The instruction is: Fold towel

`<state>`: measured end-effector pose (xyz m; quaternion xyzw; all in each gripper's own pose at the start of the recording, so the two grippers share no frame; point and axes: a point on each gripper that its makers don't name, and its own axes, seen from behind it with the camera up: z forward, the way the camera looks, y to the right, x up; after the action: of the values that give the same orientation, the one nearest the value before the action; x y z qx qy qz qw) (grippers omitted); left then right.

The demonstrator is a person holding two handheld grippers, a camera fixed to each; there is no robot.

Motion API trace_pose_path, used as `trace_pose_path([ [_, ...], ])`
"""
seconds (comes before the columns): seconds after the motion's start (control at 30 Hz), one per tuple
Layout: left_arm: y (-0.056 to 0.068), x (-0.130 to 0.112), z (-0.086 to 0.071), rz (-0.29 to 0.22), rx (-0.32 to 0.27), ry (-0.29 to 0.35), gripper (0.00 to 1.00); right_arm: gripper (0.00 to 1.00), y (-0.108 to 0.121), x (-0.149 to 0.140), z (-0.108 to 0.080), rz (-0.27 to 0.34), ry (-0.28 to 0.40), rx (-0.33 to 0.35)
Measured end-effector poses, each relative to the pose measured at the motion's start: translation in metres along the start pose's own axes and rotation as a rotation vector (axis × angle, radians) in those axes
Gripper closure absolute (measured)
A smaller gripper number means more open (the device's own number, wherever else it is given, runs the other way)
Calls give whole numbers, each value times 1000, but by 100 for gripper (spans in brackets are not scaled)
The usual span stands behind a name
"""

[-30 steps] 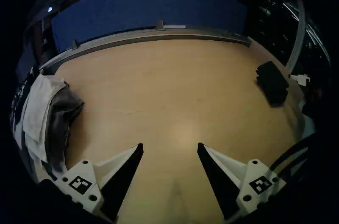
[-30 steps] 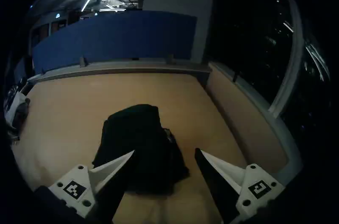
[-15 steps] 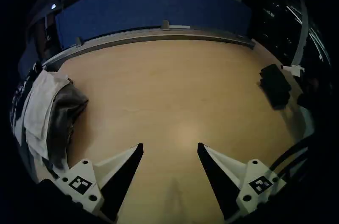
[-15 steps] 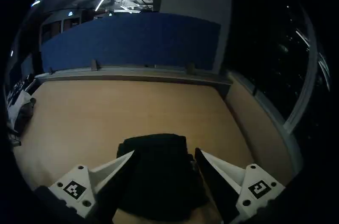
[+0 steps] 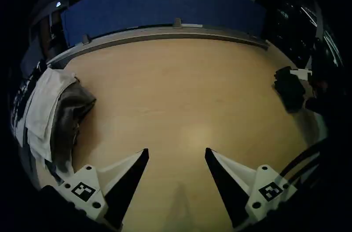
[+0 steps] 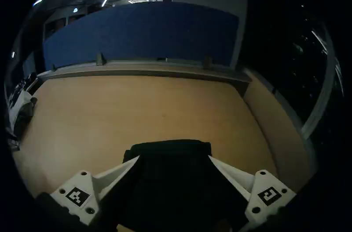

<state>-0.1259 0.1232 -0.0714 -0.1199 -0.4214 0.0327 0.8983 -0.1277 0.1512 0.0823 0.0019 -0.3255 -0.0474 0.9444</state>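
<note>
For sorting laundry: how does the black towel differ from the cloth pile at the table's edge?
The black towel is black and looks compactly folded; the cloth pile is white and grey, loose and crumpled. The black towel lies between the right gripper's open fingers; the cloth pile lies apart from it. Both rest on the wooden table.

The left gripper view sits low over the wooden desk (image 5: 185, 87). It looks along the left gripper (image 5: 176, 150) toward the blue partition (image 5: 163, 8) at the far edge. The black towel (image 5: 289, 89) lies well off at far right and the pile of cloths (image 5: 53, 109) near left. The right gripper view faces the same blue partition (image 6: 141, 34) but hangs close over the black towel (image 6: 176, 179), which lies between the fingers of the right gripper (image 6: 174, 158). Both views share the wooden desk (image 6: 132, 109), blue partition, black towel and pile of cloths (image 6: 20, 109).
</note>
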Motion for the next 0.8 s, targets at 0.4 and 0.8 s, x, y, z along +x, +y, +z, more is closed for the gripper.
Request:
trace_pose_path([
  [0.4,-3,-6,0,4,8,-12,5,0,11,-27,25,-6,-49,-12],
  [0.8,-7,-7,-2,1,19,-14,5,0,14,-43,34,38,-57,7],
])
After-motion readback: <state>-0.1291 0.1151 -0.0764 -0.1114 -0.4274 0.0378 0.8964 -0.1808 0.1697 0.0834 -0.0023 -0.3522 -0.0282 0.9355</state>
